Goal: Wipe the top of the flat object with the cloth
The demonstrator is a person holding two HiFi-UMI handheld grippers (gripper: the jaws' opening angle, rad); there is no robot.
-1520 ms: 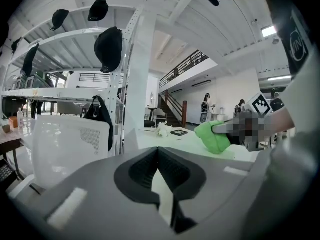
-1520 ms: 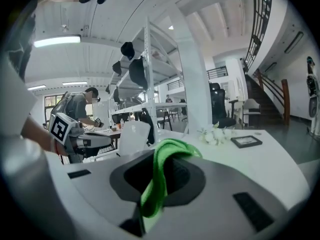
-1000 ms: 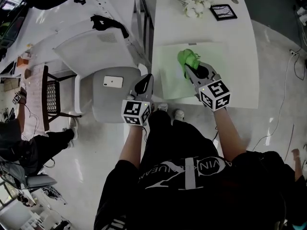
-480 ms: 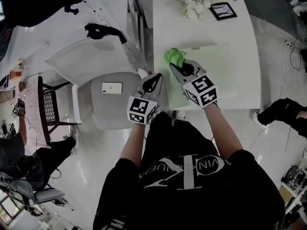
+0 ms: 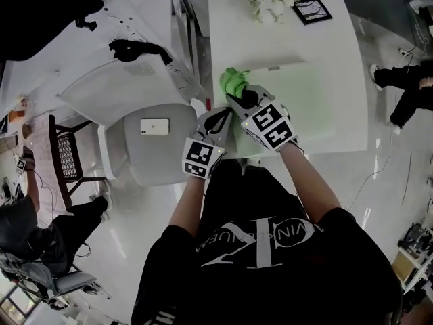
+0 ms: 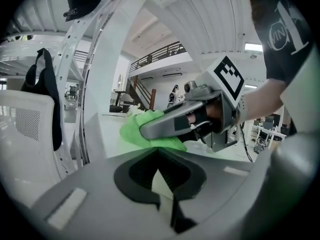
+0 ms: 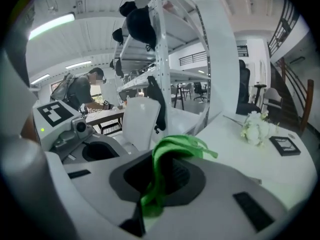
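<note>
A pale green flat board lies on the white table. The bright green cloth rests bunched at the board's near-left corner. My right gripper is shut on it, and in the right gripper view the cloth sticks up from between the jaws. My left gripper hovers at the table's left edge, just beside the right one, shut with nothing in it. In the left gripper view the cloth lies under the right gripper's fingers.
A grey chair with a white phone on it stands left of the table. White flowers and a small black picture frame lie at the table's far end. A white rack runs along the left. A person's legs show at right.
My right gripper has dragged the cloth leftward across the board to its left corner. My left gripper has closed in beside it at the table edge.
</note>
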